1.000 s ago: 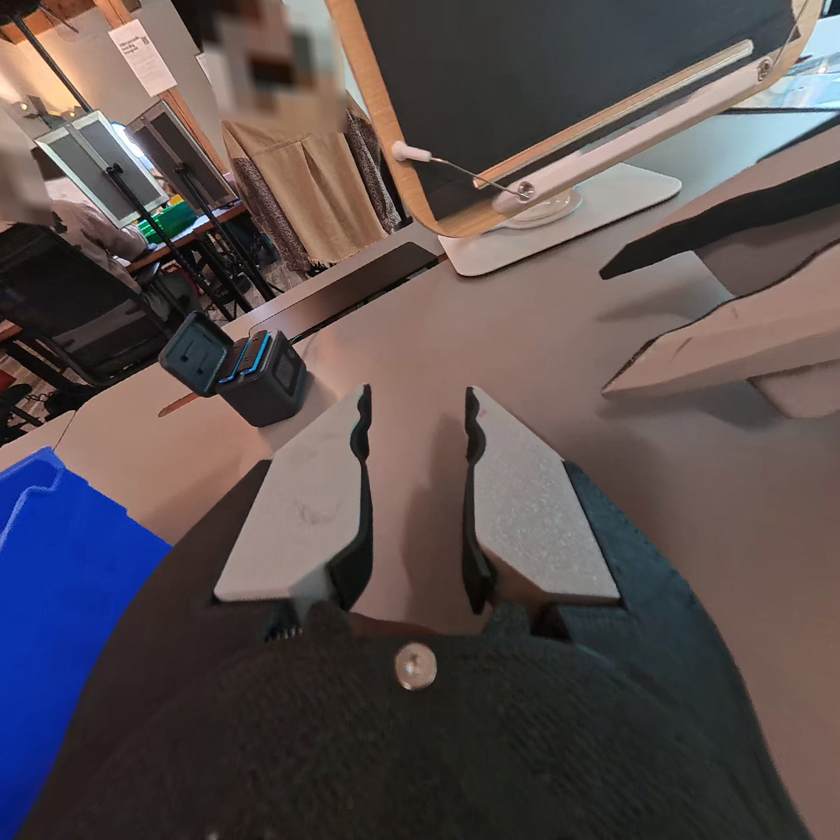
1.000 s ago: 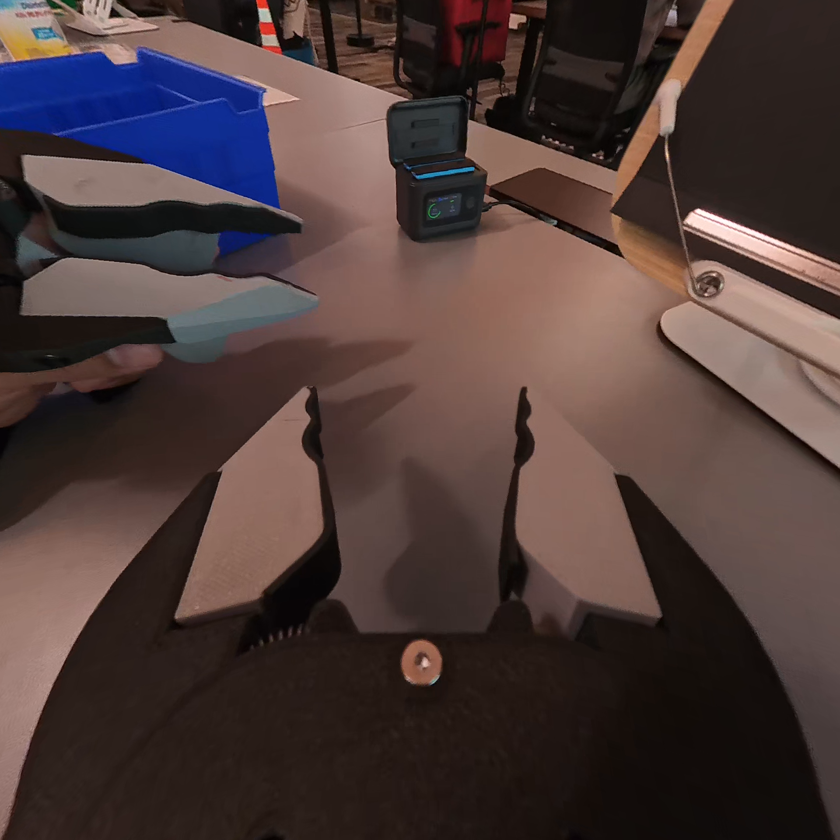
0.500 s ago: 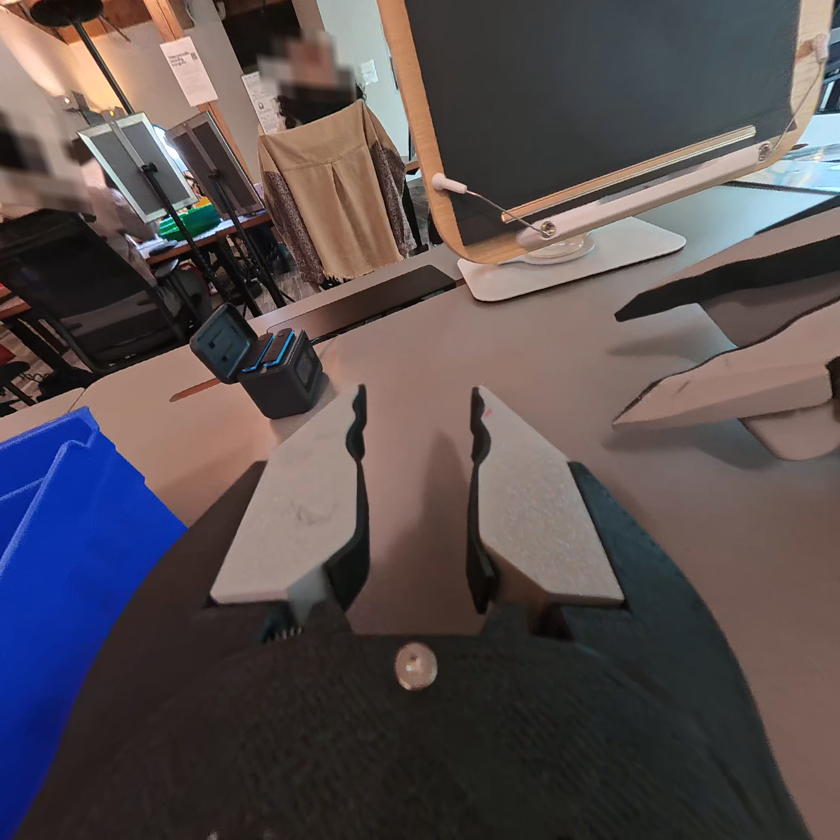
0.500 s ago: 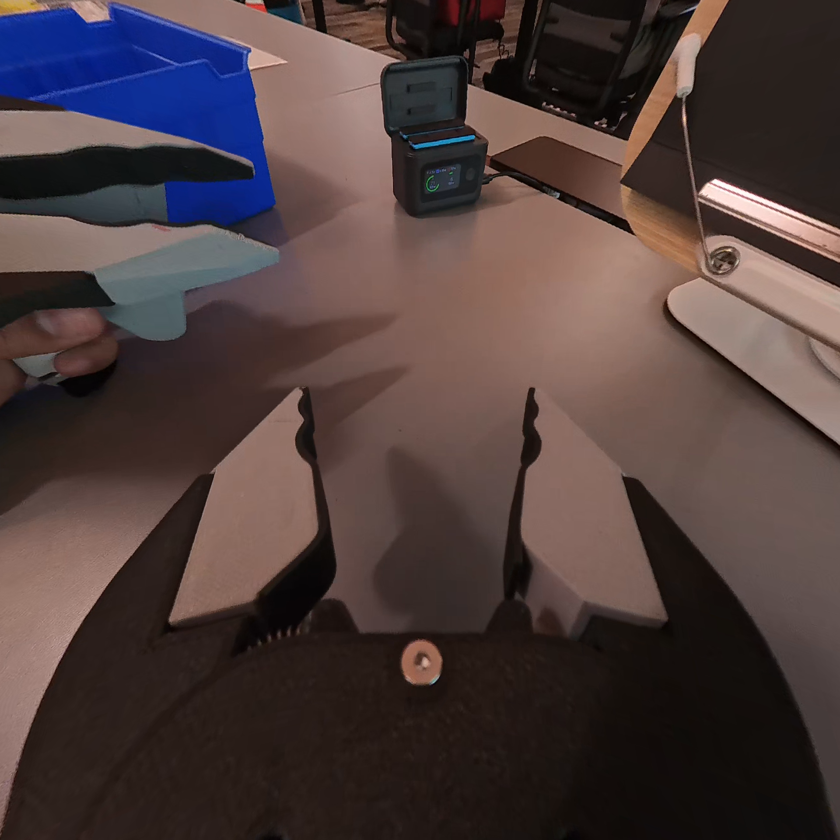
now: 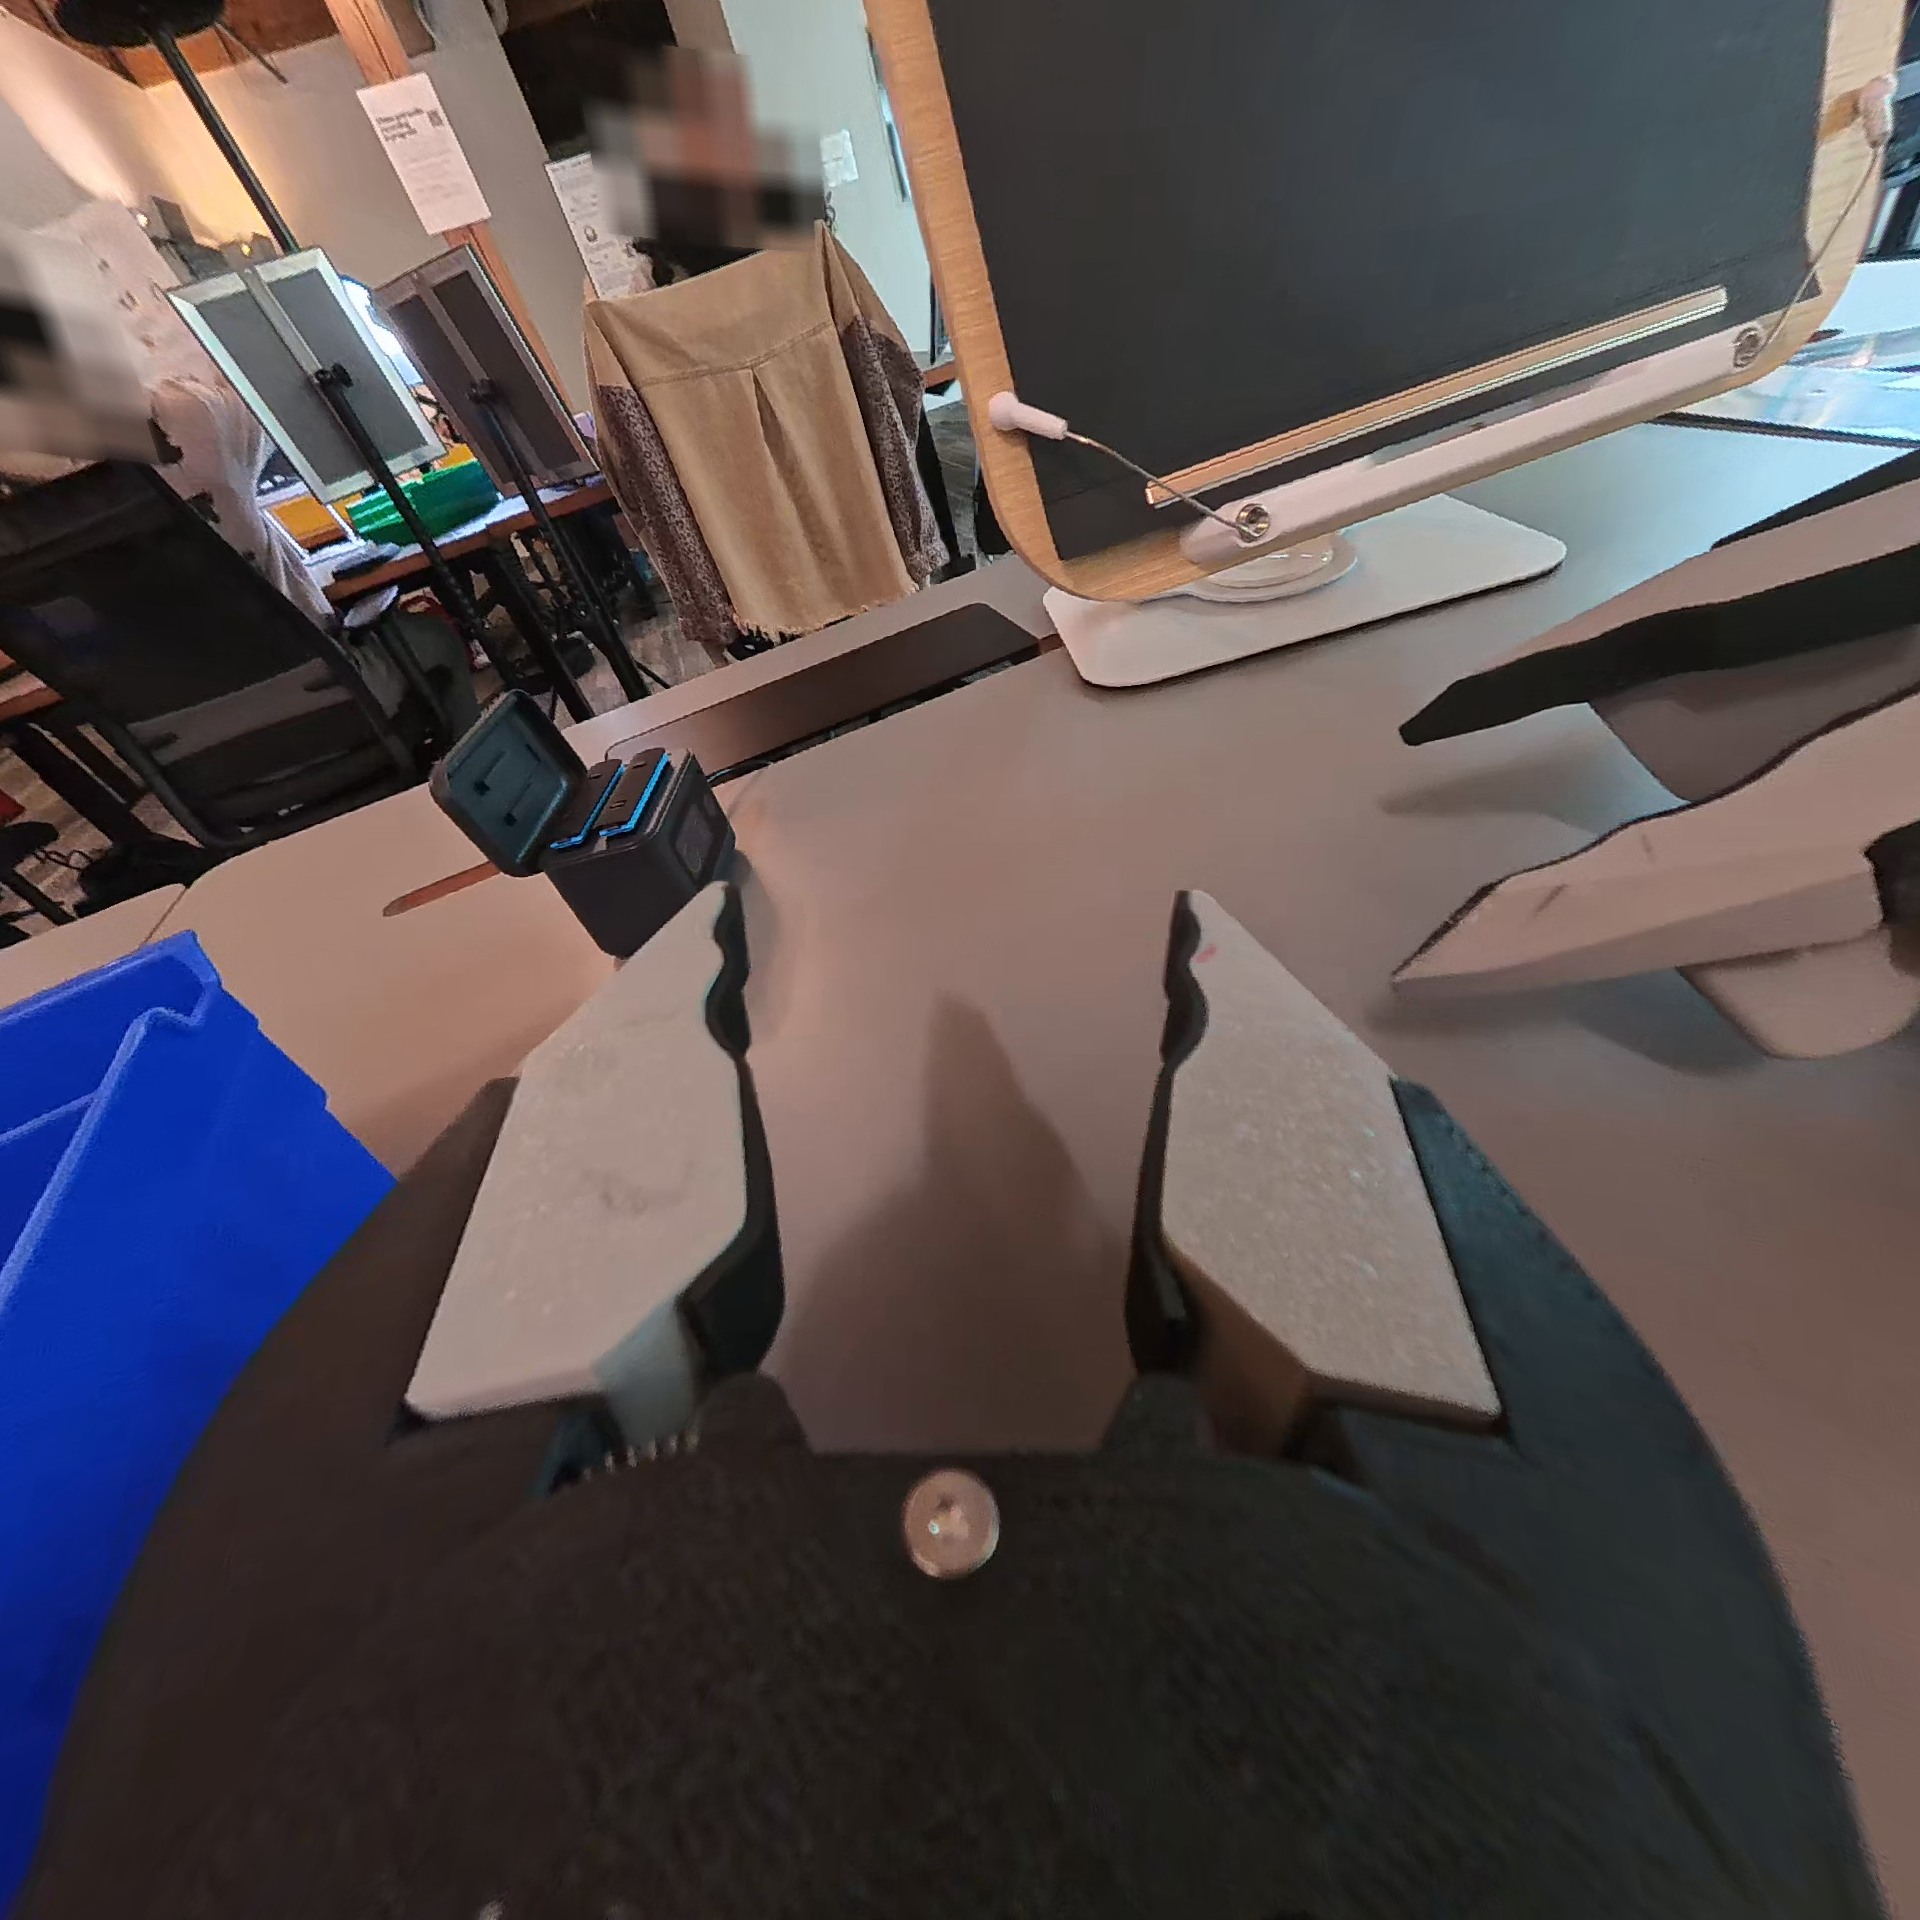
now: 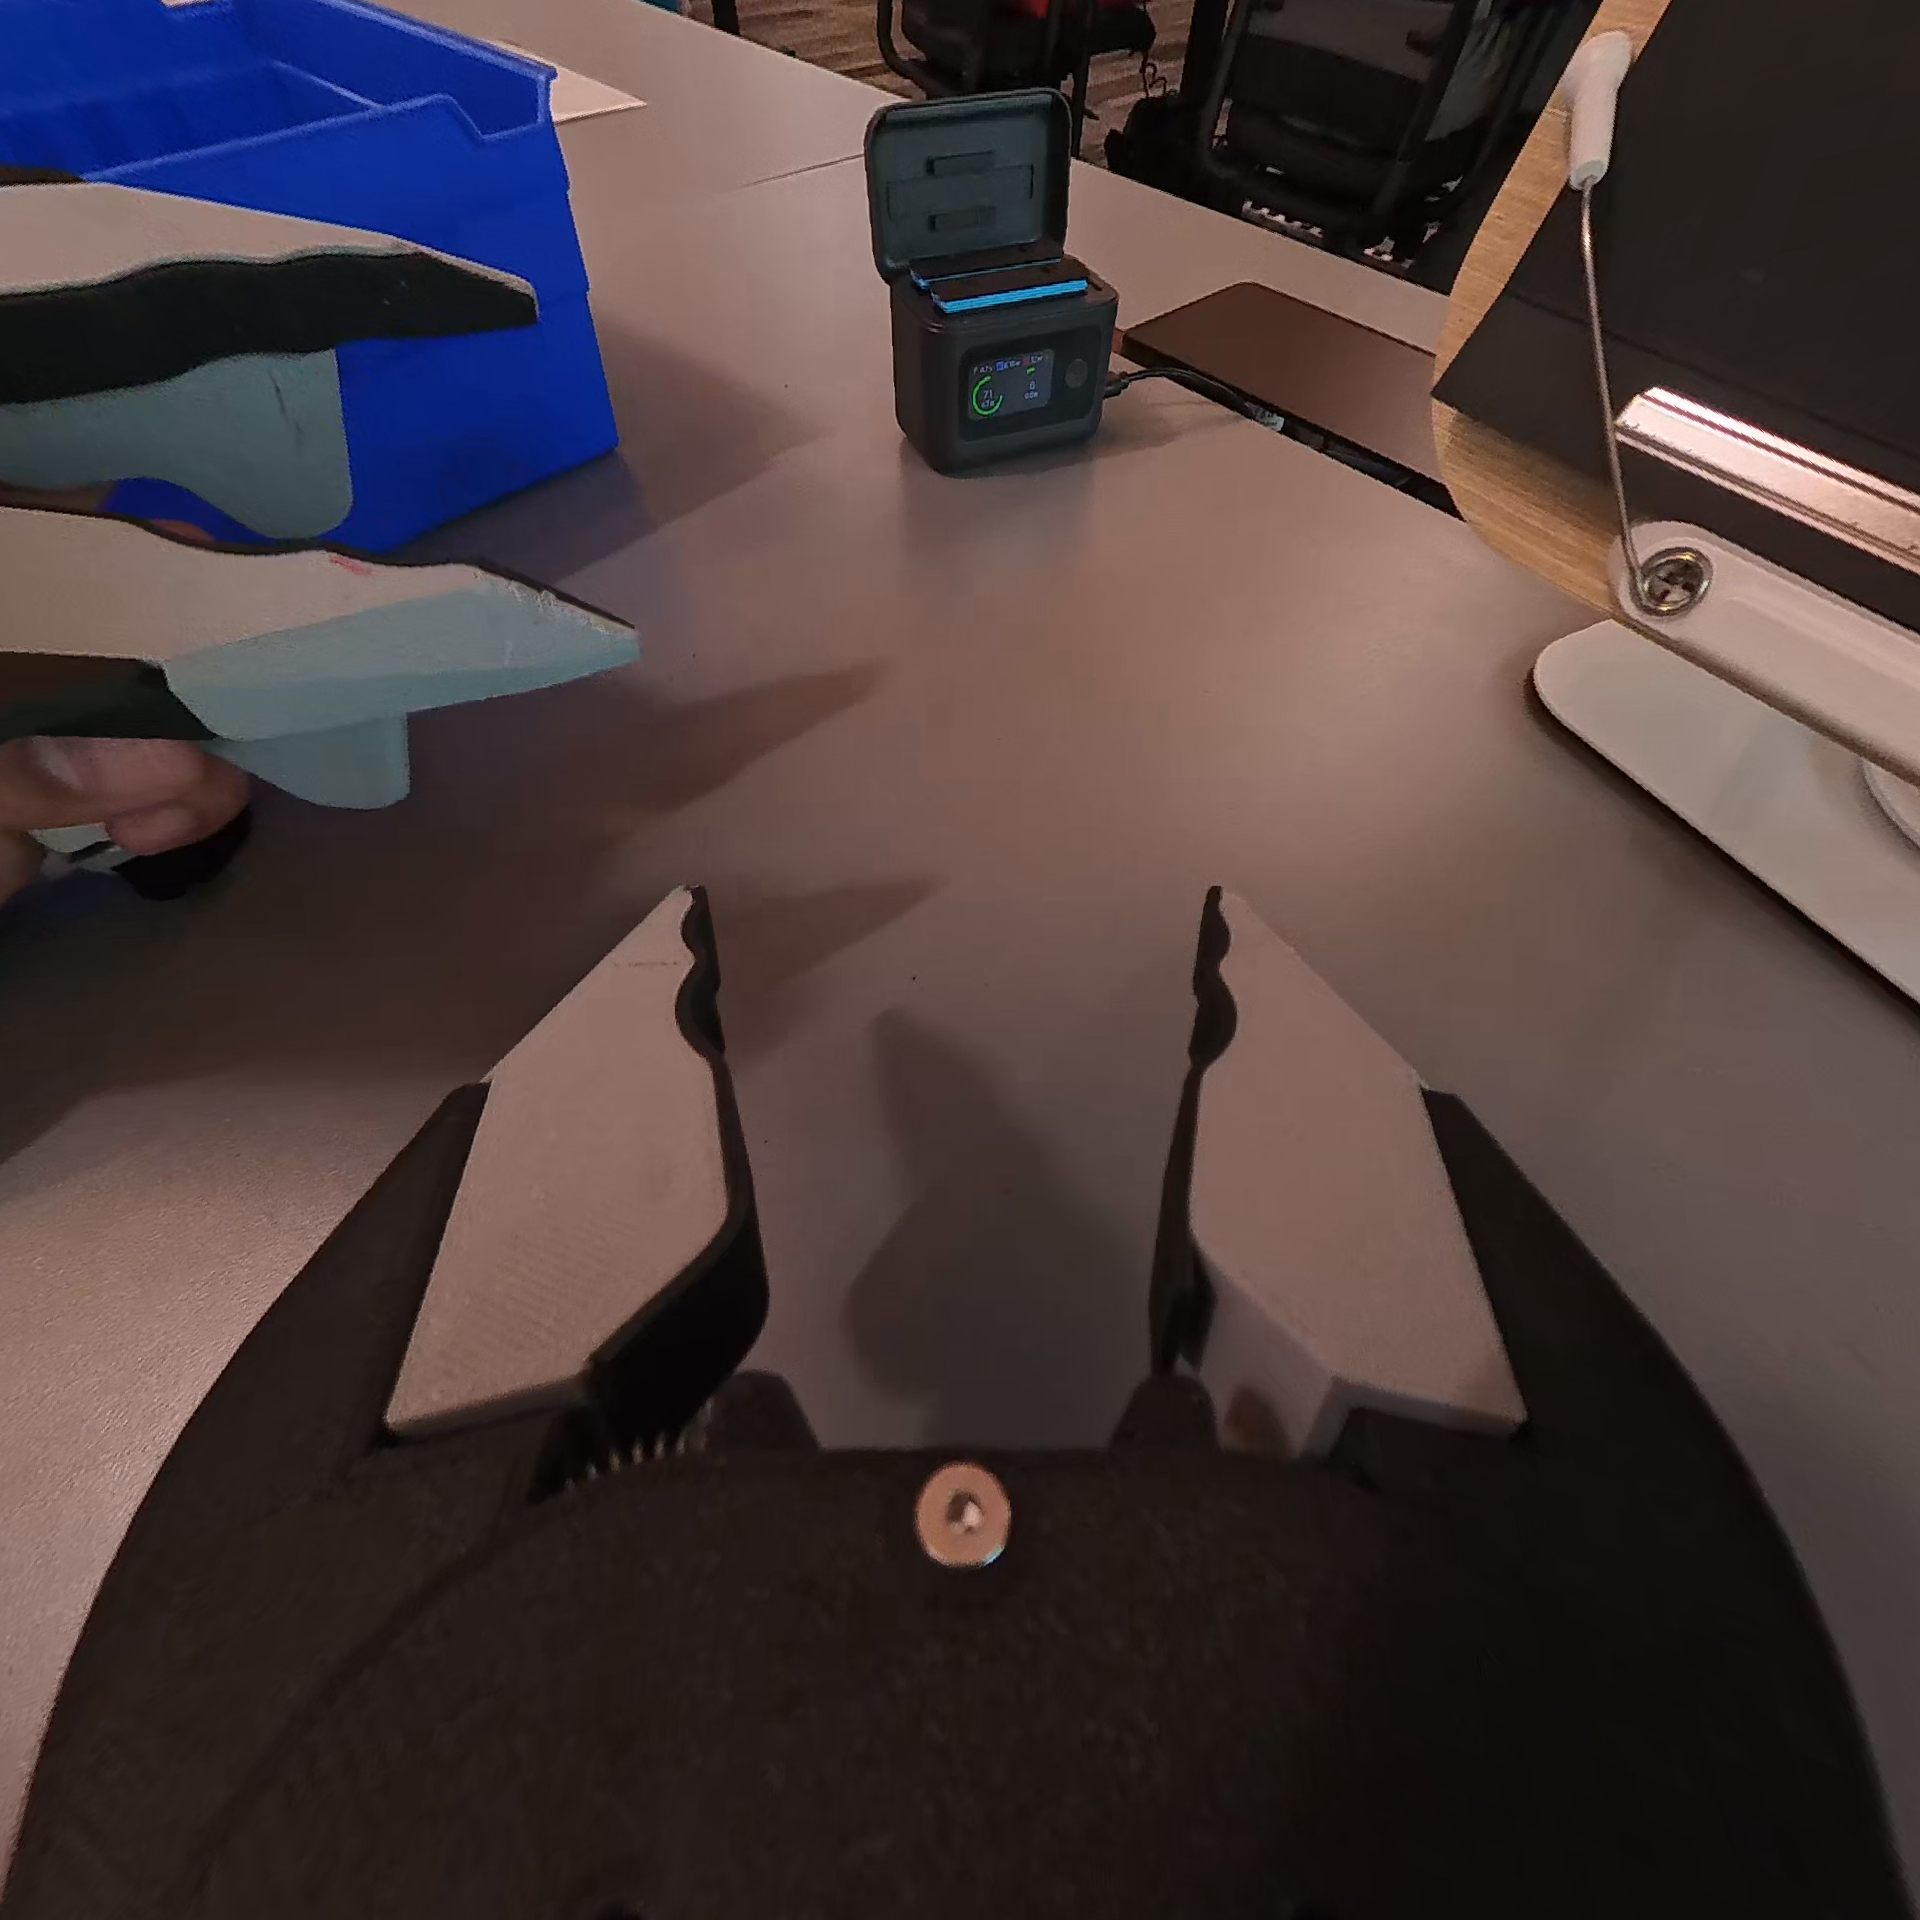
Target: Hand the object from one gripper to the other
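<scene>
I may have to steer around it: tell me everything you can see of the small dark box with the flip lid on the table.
The small dark box is a matte, hard-looking cube with rounded edges. It stands upright on the grey table. Its hinged lid is tipped open. Two blue-edged slabs sit in its top. A small lit screen is on its front and a cable on its side. Neither gripper touches it.

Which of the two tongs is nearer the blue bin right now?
The left tongs: in the right wrist view they hang just in front of the blue bin. The right tongs are out over bare table.
</scene>
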The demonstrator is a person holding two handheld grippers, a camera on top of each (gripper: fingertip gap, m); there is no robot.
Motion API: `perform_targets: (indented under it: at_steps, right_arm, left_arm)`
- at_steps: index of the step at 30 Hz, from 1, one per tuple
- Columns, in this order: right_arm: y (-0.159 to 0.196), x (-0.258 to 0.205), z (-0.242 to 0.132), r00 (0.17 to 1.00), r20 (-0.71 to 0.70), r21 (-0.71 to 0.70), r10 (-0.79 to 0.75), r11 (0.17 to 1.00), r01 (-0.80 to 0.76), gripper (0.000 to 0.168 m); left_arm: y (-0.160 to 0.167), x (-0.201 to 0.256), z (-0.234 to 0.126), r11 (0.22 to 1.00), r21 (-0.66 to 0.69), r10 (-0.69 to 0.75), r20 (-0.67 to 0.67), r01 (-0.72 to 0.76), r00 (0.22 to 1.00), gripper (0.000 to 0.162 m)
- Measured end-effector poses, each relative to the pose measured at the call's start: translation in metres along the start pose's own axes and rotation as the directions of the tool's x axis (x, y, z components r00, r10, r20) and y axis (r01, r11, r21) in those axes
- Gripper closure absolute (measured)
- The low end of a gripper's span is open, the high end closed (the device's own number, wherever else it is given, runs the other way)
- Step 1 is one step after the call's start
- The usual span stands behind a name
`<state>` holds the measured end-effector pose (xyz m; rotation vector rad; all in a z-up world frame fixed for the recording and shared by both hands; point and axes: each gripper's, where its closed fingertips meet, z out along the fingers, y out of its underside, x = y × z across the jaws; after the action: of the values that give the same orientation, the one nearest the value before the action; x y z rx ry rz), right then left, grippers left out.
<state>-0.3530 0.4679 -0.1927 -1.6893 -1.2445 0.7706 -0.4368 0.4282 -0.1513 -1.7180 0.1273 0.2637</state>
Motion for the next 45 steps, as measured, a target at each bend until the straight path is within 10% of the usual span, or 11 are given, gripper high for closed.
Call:
perform_targets:
  at_steps: [19, 45]
  right_arm:
    - [-0.001, -0.002, -0.002, 1.0, -0.007, 0.015, -0.009, 1.0, 0.009, 0.076]
    - [-0.001, -0.005, -0.005, 1.0, -0.006, 0.022, -0.012, 1.0, 0.012, 0.077]
  left_arm:
    - [-0.006, 0.001, -0.004, 0.998, 0.048, 0.047, 0.023, -0.048, 0.999, 0.11]
    - [0.0, 0.015, -0.005, 0.999, -0.011, 0.034, -0.031, -0.035, 0.999, 0.097]
